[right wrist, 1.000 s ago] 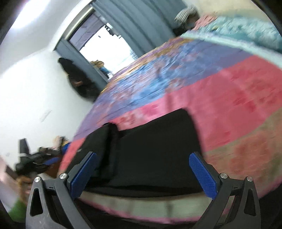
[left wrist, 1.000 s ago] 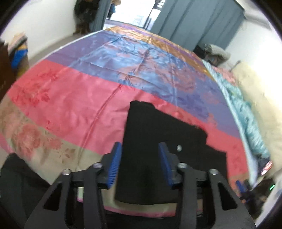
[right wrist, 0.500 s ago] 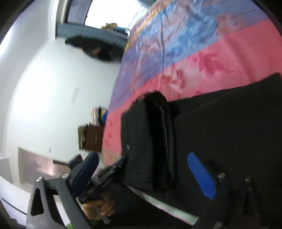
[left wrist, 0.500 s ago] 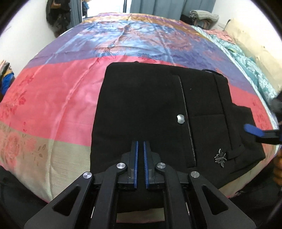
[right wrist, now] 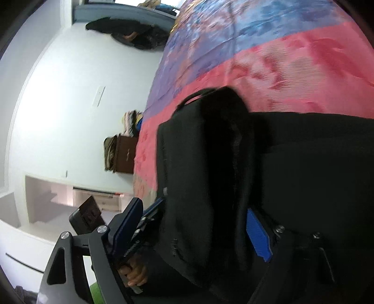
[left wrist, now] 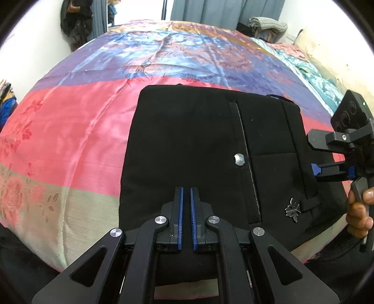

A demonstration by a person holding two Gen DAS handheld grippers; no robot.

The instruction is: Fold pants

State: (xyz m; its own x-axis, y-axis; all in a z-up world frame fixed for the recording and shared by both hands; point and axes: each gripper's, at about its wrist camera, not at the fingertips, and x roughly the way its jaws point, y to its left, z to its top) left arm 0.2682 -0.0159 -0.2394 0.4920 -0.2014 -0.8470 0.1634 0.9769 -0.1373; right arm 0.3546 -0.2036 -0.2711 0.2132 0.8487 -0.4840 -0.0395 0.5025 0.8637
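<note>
Black pants [left wrist: 191, 140] lie folded on the bed's pink stripe, with a silver button [left wrist: 239, 159] and a back pocket showing. My left gripper [left wrist: 185, 203] points down at their near edge, shut, with only a thin dark strip of cloth between its blue pads. My right gripper [right wrist: 194, 205] comes in from the pants' right side, and the thick folded waistband end [right wrist: 210, 163] sits between its jaws. Those jaws are closing and the pads stand apart from the cloth. In the left wrist view the right gripper [left wrist: 315, 169] shows at the pants' right edge, held by a hand [left wrist: 357, 210].
The satin bedcover [left wrist: 70, 131] has pink, purple, blue and beige bands and drops off at the near edge. Teal bedding and a pillow [left wrist: 322, 77] lie far right. Grey curtains [left wrist: 222, 11] hang behind. A brown cabinet [right wrist: 126, 154] stands by the white wall.
My left gripper dropped onto the pants' near edge and shut. The right gripper swung round to the waistband side, rolled over, and its jaws narrowed around the folded end.
</note>
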